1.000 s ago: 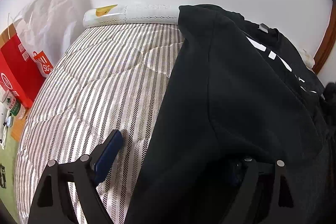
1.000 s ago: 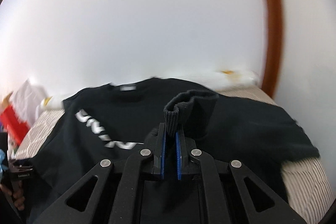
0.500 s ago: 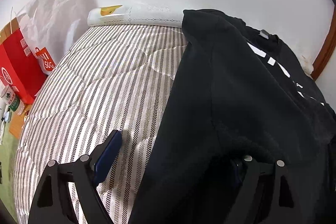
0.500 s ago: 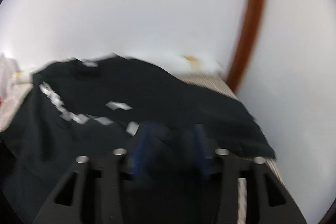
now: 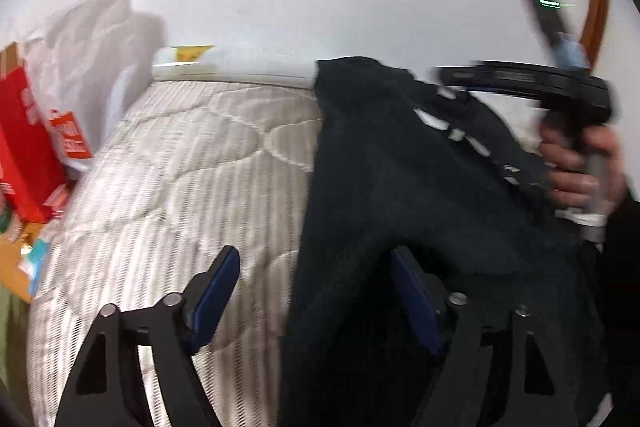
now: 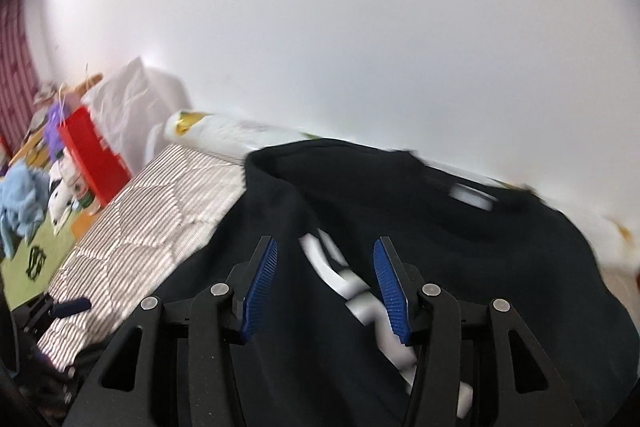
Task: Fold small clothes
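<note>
A black sweatshirt [image 5: 400, 167] with white lettering [image 6: 332, 267] lies spread over the right part of a striped quilted bed [image 5: 192, 167]. My left gripper [image 5: 313, 255] straddles the garment's left edge. Its jaws are closing, with the cloth's edge between them. The left pad still hangs over bare quilt and the right pad lies against the black cloth. My right gripper [image 6: 325, 243] stands open just above the sweatshirt [image 6: 400, 195], over the lettering, with nothing held. In the left wrist view a hand [image 5: 576, 163] holds that gripper above the garment's far right side.
A white rolled pillow [image 6: 240, 131] lies along the wall at the bed's far end. A red paper bag [image 5: 28, 147] and a white bag [image 5: 92, 59] stand left of the bed. Toys, a blue cloth [image 6: 20, 203] and a green mat [image 6: 36, 251] cover the floor. A wooden frame [image 5: 596, 7] rises at the right.
My right gripper let go of the ribbed cuff it pinched, opened, and swung left over the lettering. My left gripper's jaws narrowed around the sweatshirt's edge, and the right hand came into its view.
</note>
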`<state>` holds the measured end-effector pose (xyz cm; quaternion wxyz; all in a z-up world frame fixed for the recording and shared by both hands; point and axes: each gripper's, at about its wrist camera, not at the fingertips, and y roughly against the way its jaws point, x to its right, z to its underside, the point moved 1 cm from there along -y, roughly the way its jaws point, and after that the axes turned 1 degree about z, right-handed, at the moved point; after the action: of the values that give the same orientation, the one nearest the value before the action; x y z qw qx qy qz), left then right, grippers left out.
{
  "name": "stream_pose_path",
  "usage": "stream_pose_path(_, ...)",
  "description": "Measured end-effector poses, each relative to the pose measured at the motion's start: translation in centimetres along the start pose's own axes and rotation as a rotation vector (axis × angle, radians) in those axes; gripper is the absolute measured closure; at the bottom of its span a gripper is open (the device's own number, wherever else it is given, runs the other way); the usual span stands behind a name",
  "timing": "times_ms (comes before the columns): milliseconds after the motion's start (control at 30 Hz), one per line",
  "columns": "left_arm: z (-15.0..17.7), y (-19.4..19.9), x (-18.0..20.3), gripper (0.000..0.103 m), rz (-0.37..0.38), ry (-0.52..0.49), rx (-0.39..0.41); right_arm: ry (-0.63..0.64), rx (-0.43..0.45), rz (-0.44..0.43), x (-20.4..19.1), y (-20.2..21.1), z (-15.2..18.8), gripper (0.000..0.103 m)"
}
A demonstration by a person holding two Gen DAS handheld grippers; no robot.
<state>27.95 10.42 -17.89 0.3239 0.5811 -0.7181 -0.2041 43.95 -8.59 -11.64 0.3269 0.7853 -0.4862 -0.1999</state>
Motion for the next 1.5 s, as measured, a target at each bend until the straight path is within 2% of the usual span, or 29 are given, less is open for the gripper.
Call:
stream_pose_path(133, 0.3, -1.0, 0.6, 0.041, -0.009, -0.05, -0.026, 0.002, -0.062, -0.019, -1.7, -5.5, -1.5, 0.053)
stream_pose_path(333, 0.8, -2.0, 0.7, 0.066, -0.001, -0.057, -0.074, -0.013, -0.116, -0.064, -2.1, -10.1, -2.2, 0.054)
stream_pose_path(367, 0.8, -2.0, 0.6, 0.072, 0.005, -0.054, -0.075, -0.009, -0.116, -0.073, -2.3, -10.4, -2.3, 0.057)
stream_pose_path(400, 0.8, -1.9, 0.5, 0.082, 0.013, -0.053, -0.071, 0.0, -0.111, -0.082, -2.5, -10.6, -2.4, 0.077)
stream_pose_path(433, 0.8, -1.7, 0.5, 0.088, 0.023, -0.052, -0.06, 0.014, -0.121, -0.096, -2.8, -10.9, -2.5, 0.09)
stream_pose_path(567, 0.7, -0.3, 0.1, 0.093, -0.012, -0.051, 0.003, 0.027, -0.091, -0.128, -4.0, -10.9, -3.7, 0.092)
stream_pose_path(633, 0.7, 0.2, -1.0, 0.093, -0.036, -0.009, 0.015, 0.021, -0.066, -0.15, -4.8, -10.8, -5.1, 0.093)
stream_pose_path(767, 0.9, -0.6, -3.1, 0.093, -0.051, 0.082, -0.038, 0.002, -0.055, -0.195, -6.5, -12.0, -7.2, 0.093)
stream_pose_path(900, 1.1, -1.2, -3.3, 0.093, -0.078, 0.075, -0.07, 0.035, -0.101, -0.168, -8.9, -15.2, -7.3, 0.093)
stream_pose_path(1067, 1.3, -1.2, -3.3, 0.092, -0.09, 0.074, -0.075, 0.013, -0.149, -0.156, -9.1, -18.4, -6.3, 0.092)
stream_pose_path(1233, 1.2, -1.6, -3.3, 0.089, -0.099, 0.074, -0.073, -0.004, -0.136, -0.163, -9.3, -18.2, -6.1, 0.086)
stream_pose_path(1267, 1.2, -1.7, -3.4, 0.085, -0.101, 0.079, -0.071, -0.003, -0.135, -0.166, -9.1, -17.7, -6.1, 0.085)
stream_pose_path(1333, 1.2, -1.6, -3.6, 0.076, -0.13, 0.085, -0.067, -0.042, -0.116, -0.16, -7.9, -15.7, -5.9, 0.073)
stream_pose_path(1400, 1.0, -1.3, -3.8, 0.059, -0.151, 0.101, -0.059, -0.068, -0.074, -0.157, -6.5, -13.0, -5.3, 0.066)
stream_pose_path(1433, 1.0, -1.2, -4.1, 0.056, -0.153, 0.116, -0.051, -0.07, -0.052, -0.141, -5.9, -11.6, -4.8, 0.064)
stream_pose_path(1500, 0.8, -0.9, -4.4, 0.041, -0.139, 0.142, -0.043, -0.047, -0.02, -0.077, -4.0, -8.0, -3.3, 0.061)
